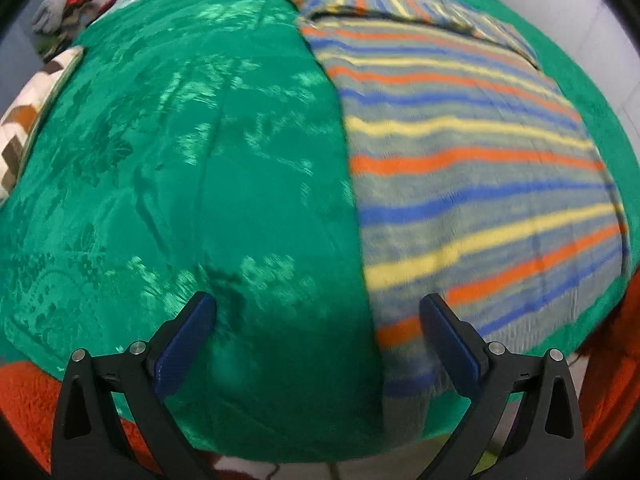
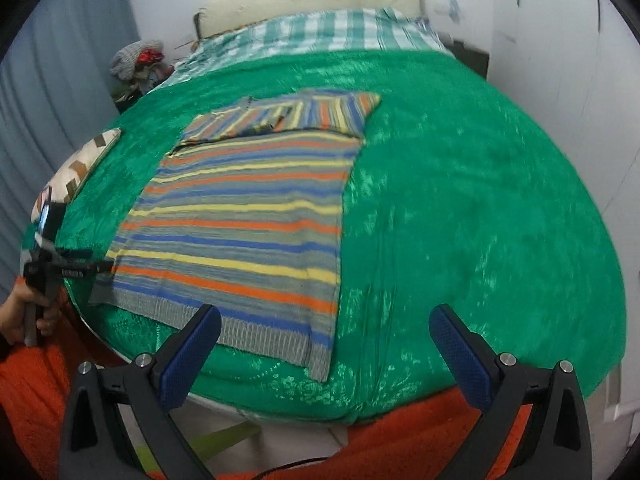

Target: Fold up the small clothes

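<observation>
Both the left gripper (image 1: 318,316) and right gripper (image 2: 325,328) are hanging spread wide and gripping nothing near the bed's edge; beyond them the striped sweater (image 2: 244,216) is lying flat on the green blanket (image 2: 460,208), sleeves seemingly tucked in, body folds probably remaining

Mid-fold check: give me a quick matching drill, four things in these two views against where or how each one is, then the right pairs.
Things:
1. striped sweater
2. left tool
3. checked sheet
4. patterned pillow

Places or states:
A. at the bed's left edge
B. open, over bare green blanket, beside the garment's edge
C. spread flat, sleeves folded across the top
D. at the far end of the bed, by the wall

Pairs: 1-C, 2-B, 3-D, 4-A

The right tool is open too, holding nothing.
</observation>
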`<state>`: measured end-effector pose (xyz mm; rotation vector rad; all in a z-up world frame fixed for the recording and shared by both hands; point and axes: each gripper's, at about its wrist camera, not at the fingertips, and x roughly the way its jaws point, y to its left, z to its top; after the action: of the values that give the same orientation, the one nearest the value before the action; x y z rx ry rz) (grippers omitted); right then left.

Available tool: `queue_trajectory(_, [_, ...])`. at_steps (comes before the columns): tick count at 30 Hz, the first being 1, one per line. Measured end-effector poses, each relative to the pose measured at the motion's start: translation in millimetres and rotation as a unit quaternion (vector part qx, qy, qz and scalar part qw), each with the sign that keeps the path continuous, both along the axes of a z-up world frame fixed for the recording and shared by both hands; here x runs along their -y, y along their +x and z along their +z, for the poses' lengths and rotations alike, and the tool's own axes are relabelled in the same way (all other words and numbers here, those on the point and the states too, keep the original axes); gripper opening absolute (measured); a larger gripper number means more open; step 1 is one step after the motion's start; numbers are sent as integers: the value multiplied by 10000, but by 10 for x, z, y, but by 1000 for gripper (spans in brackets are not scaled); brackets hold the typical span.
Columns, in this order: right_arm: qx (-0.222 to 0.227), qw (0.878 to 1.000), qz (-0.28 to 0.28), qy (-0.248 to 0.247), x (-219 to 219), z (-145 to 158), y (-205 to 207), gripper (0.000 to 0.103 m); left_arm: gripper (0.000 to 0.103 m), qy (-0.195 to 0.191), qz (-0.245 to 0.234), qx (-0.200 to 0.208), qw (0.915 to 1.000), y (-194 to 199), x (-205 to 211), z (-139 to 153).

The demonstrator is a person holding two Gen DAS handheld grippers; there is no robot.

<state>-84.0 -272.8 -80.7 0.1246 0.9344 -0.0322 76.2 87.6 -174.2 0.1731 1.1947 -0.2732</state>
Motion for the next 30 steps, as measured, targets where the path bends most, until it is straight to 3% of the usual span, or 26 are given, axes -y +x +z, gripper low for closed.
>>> queue_trajectory(2, [-135,9997,-82,194,95,1,22,103,101,-160,-58,-81,9998,-57,5,34])
queue_trajectory(4, [-280,9987,-151,405,172,-47,66,103,100,-583,-89,-221,9980,-106,-26,78])
queue_trajectory(8, [-557,9941,-134,926,261,-171,157,103,77,-1419,-95,-616,9879,-156,-99,67])
queue_trajectory(10, [-775,9885,-24,1295,281,-299,234,103,75,-1671,-57,-784,9828,-182,-120,44])
queue_trajectory(14, [-1449,9728,151,1801,279,-619,425,101,75,-1911,87,-879,9776,-151,-204,28])
queue_trajectory(16, [-1580,9694,221,1865,255,-706,493,101,75,-2000,160,-920,9753,-139,-227,36])
queue_trajectory(22, [-1690,9694,312,1755,154,-810,600,100,75,-2072,217,-932,9736,-88,-238,30])
queue_trajectory(25, [-1732,9686,374,1746,118,-813,595,93,75,-2084,209,-920,9735,-80,-231,34])
queue_trajectory(30, [-1727,9688,234,1765,151,-837,561,92,75,-2149,199,-890,9724,-79,-237,57])
